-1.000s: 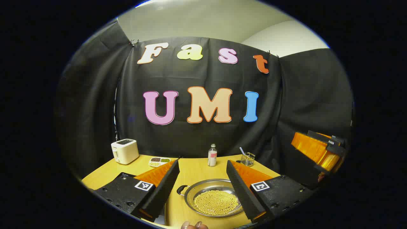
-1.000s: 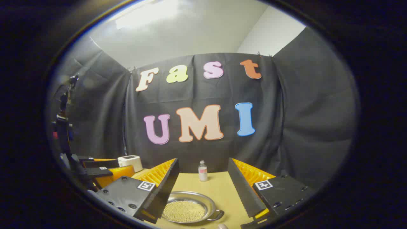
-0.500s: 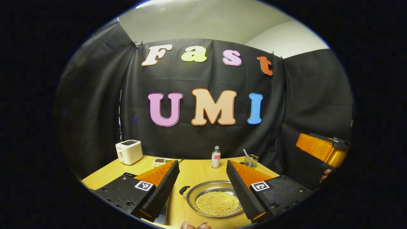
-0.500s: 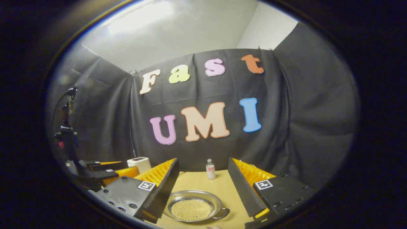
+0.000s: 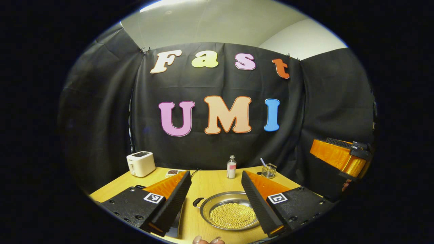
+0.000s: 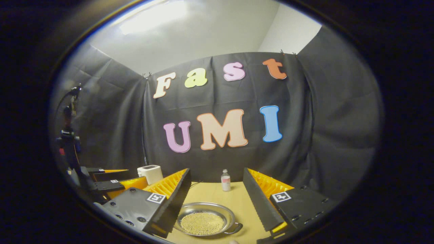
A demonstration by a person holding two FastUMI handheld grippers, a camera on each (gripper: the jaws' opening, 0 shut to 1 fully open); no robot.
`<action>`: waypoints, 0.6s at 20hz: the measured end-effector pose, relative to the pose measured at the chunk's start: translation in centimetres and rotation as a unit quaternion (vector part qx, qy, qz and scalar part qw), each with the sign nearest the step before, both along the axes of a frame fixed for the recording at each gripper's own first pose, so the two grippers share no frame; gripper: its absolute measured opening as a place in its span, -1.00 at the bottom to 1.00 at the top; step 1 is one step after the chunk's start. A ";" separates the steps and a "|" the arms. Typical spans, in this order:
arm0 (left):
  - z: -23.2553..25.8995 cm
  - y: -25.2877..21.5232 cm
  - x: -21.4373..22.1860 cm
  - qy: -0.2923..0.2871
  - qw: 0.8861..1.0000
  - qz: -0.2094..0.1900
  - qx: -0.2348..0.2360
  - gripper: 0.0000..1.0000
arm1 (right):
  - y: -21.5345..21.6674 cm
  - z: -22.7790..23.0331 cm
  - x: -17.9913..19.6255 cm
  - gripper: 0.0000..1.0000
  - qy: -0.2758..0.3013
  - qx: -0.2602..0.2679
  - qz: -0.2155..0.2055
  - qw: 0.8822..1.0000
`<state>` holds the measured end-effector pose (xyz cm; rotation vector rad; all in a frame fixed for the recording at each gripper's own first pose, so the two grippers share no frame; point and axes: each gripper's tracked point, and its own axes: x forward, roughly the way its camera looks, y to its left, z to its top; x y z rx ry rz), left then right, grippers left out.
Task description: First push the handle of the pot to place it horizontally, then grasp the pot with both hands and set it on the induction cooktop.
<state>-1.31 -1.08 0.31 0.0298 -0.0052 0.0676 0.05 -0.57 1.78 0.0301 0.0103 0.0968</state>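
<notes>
Both views ride low over the surface [image 5: 210,184], facing the booth's back wall; left gripper view sits left, right gripper view right, and they share the pot [image 5: 230,214] [image 6: 203,223] and bottle [image 5: 231,167] [image 6: 225,180]

My left tongs [image 5: 216,200] are held level and pointing forward, their two fingers spread wide apart with nothing between the pads; my fingertips [image 5: 198,240] show at the lower edge of the left gripper view. My right tongs [image 6: 217,200] are posed alike, fingers [image 6: 176,200] wide apart and gripping nothing. Each pair appears off to the side in the other's view, my right tongs [image 5: 339,157] at the far right and my left tongs [image 6: 112,181] at the lower left.
</notes>
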 end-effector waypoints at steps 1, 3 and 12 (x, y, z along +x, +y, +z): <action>0.1 0.1 -0.1 -0.001 1.000 0.001 -0.001 0.92 | 0.1 -0.3 0.0 0.87 0.005 -0.002 0.002 1.000; 0.0 0.0 -0.1 0.000 1.000 0.001 -0.003 0.86 | 0.1 -0.8 0.1 0.87 0.014 -0.007 0.001 1.000; -0.4 0.2 0.2 0.003 1.000 -0.009 -0.008 0.86 | 0.1 -2.0 -0.2 0.87 0.028 -0.028 -0.015 0.999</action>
